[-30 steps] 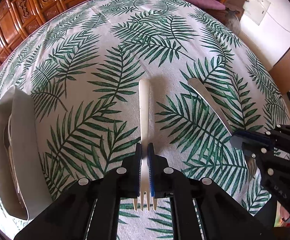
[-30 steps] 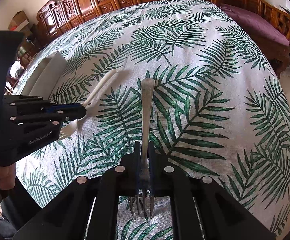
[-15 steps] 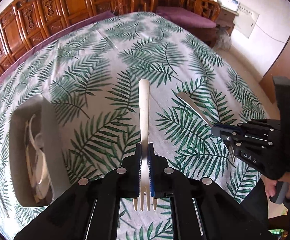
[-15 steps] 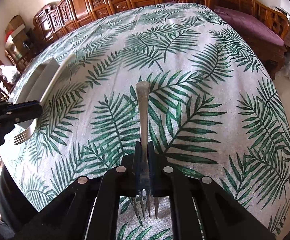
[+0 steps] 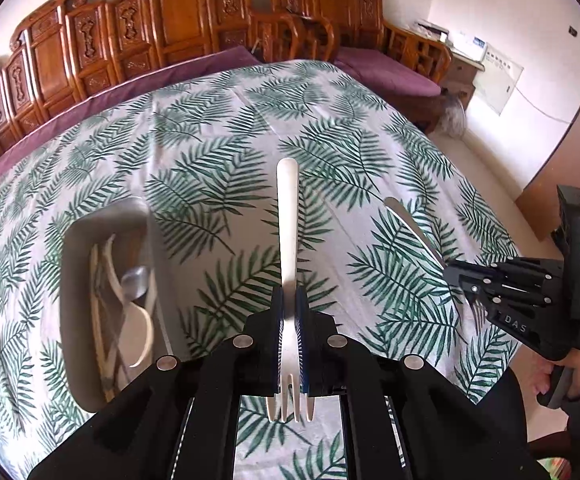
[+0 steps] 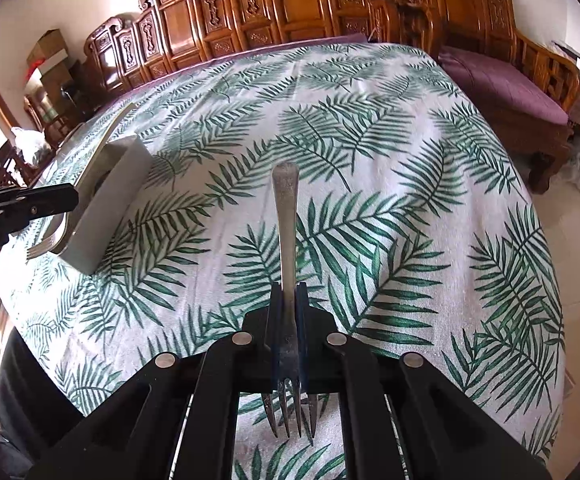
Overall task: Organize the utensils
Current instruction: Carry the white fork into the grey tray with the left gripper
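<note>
Above leafy cloth [image 5: 217, 168], left tongs [image 5: 289, 304] clamp white fork [image 5: 287, 216], right tongs [image 6: 288, 300] steel fork [image 6: 285, 216].

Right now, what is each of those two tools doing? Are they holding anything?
Left tool: closed, holding a white fork.
Right tool: closed, holding a metal fork.

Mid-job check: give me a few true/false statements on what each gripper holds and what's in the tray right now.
1. The left gripper is shut on a white fork. True.
2. The right gripper is open. False: it is shut on a metal fork.
3. Both forks point tines toward the cameras. True.
4. The tray holds nothing. False: utensils lie in it, including a metal spoon.
</note>
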`<control>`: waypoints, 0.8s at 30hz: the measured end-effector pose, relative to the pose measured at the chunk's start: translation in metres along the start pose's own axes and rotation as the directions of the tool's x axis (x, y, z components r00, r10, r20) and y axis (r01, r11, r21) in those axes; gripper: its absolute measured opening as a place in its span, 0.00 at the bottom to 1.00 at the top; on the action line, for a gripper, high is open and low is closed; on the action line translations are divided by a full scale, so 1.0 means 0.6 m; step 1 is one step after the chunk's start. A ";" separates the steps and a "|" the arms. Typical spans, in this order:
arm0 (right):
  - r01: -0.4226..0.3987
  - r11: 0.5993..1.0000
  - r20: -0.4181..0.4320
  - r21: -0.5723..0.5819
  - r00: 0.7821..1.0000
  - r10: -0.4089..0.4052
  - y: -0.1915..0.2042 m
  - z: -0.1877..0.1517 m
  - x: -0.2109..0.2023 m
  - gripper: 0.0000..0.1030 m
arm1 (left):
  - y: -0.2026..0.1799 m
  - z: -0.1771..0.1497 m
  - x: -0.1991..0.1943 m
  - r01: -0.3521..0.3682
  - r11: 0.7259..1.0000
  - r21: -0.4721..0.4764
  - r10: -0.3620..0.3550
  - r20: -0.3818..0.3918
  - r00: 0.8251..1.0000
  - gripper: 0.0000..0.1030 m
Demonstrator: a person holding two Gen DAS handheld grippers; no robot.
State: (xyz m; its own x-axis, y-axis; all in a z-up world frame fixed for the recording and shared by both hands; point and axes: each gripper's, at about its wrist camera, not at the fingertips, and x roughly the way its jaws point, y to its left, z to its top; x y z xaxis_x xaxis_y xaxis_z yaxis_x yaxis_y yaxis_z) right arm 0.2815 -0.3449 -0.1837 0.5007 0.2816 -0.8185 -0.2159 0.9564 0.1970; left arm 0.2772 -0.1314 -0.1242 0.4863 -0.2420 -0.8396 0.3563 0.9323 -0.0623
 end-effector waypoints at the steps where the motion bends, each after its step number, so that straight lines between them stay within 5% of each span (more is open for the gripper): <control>1: -0.003 1.000 0.004 -0.001 1.000 0.003 0.003 0.001 -0.003 0.07 | 0.008 0.000 -0.005 0.001 1.000 -0.009 -0.001 0.007 1.000 0.05; 24: -0.054 0.989 0.068 -0.137 0.996 0.063 0.127 0.065 -0.058 0.08 | 0.173 -0.014 -0.052 -0.039 0.986 -0.161 0.051 0.066 0.996 0.05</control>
State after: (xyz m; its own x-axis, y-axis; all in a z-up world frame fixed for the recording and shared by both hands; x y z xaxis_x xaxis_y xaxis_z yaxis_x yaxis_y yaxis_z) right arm 0.2804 -0.2785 -0.1193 0.5422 0.3464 -0.7655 -0.3552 0.9202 0.1648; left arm 0.2919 -0.0248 -0.1090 0.5557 -0.2117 -0.8040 0.2036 0.9722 -0.1153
